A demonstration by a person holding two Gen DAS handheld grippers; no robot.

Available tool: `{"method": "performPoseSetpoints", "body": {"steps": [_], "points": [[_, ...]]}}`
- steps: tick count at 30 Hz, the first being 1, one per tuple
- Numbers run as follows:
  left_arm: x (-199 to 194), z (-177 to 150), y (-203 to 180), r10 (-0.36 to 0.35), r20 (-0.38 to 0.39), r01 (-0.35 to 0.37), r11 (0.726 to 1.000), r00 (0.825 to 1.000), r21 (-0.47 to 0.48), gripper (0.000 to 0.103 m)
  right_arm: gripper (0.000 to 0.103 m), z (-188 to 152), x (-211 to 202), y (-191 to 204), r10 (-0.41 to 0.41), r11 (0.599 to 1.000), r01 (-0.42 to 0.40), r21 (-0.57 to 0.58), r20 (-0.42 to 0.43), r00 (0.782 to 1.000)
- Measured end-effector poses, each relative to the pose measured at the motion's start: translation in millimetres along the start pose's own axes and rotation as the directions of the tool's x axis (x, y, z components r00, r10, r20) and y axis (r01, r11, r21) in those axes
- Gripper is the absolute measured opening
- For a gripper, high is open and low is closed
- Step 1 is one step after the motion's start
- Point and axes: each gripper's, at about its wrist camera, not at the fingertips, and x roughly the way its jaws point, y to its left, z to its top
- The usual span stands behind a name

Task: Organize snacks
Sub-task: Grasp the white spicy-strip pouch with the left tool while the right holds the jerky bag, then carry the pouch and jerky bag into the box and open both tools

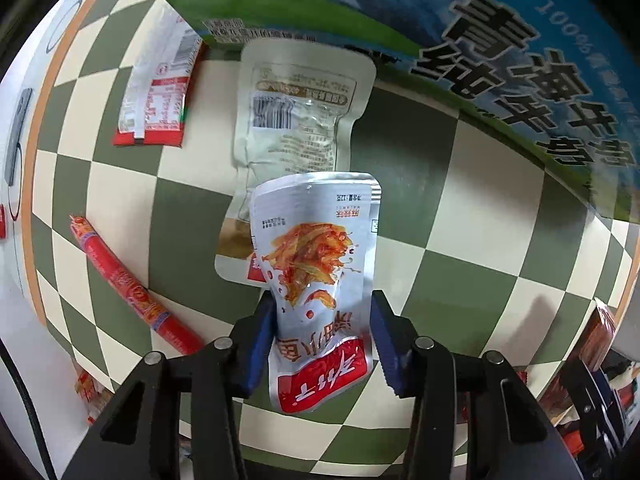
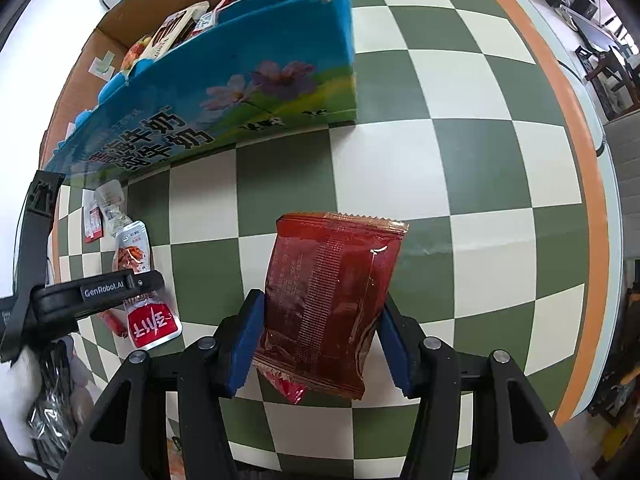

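My left gripper [image 1: 320, 328] is shut on a silver snack pouch [image 1: 316, 264] with an orange food picture and a red label, held above the checkered tablecloth. Behind it lies a clear pale pouch [image 1: 296, 120]. My right gripper [image 2: 320, 328] is shut on a dark red snack packet [image 2: 328, 300], held above the cloth. The blue milk carton box [image 2: 248, 92] stands at the upper left of the right wrist view, with several snacks inside. The left gripper [image 2: 100, 288] and its silver pouch [image 2: 150, 324] also show at the left of the right wrist view.
A red sausage stick [image 1: 128, 284] and a red-white sachet [image 1: 160, 96] lie on the cloth at the left. The box wall [image 1: 480, 60] fills the top of the left wrist view. The table's orange edge [image 2: 592, 184] curves at the right. A crinkly clear wrapper [image 2: 48, 412] lies lower left.
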Motion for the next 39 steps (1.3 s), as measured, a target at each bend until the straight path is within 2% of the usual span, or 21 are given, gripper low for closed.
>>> {"method": "performPoseSetpoints", "body": {"steps": [3,4,7,8,9,14,17,22,26,29,32,39], "points": [[-11.3,-4.8,-5.8,-0.012,0.024,0.012,1.0,1.0,0.016,0.042,0.058,1.2,-0.6,5.3,0.011,1.0,-0.011,-0.012,-0.001,1.0],[-17.4,-7.3,7.9,-0.023,0.031,0.023,0.999,0.999,0.022,0.042,0.058,1.3,-1.3,6.7,0.014,1.0,-0.014,-0.017,-0.001,1.0],[-39.9,-16.4,7.8,-0.067,0.059,0.065,0.997,0.996,0.044,0.042,0.058,2.3,-5.1,12.8,0.027,0.999,-0.027,-0.033,0.0,1.0],[-52.9,-23.1,25.3,-0.088,0.071,0.084,0.995,0.994,0.054,0.042,0.058,2.5,-7.5,15.1,0.034,0.999,-0.034,-0.039,0.001,0.999],[-63.5,-27.8,27.0,-0.105,0.082,0.1,0.993,0.991,0.067,0.042,0.058,2.6,-10.1,17.5,0.04,0.998,-0.04,-0.043,0.002,0.999],[-121.5,-47.2,14.8,-0.195,0.14,0.175,0.975,0.971,0.139,0.042,0.058,1.8,-33.3,29.0,0.103,0.993,-0.102,-0.065,0.007,0.995],[-161.9,-48.5,8.3,-0.248,0.178,0.218,0.96,0.952,0.174,0.042,0.058,2.3,-56.4,36.5,0.143,0.986,-0.141,-0.091,0.024,0.989],[-238.2,-16.4,17.2,-0.317,0.244,0.265,0.938,0.916,0.222,0.042,0.058,15.6,-104.9,48.0,0.209,0.971,-0.199,-0.13,0.075,0.975],[-256.5,20.4,12.6,-0.333,0.256,0.276,0.932,0.908,0.234,0.042,0.058,44.0,-137.8,56.8,0.249,0.961,-0.23,-0.151,0.12,0.961],[-260.9,53.2,5.0,-0.327,0.243,0.271,0.933,0.913,0.237,0.043,0.058,72.7,-152.9,64.2,0.244,0.96,-0.216,-0.178,0.159,0.957],[-255.2,77.6,-1.9,-0.309,0.215,0.257,0.937,0.927,0.237,0.043,0.058,104.3,-155.3,68.6,0.227,0.962,-0.193,-0.192,0.176,0.958],[-220.3,120.8,-13.4,-0.232,0.145,0.196,0.954,0.962,0.226,0.046,0.058,159.4,-127.0,62.6,0.141,0.978,-0.113,-0.177,0.153,0.978]]}}
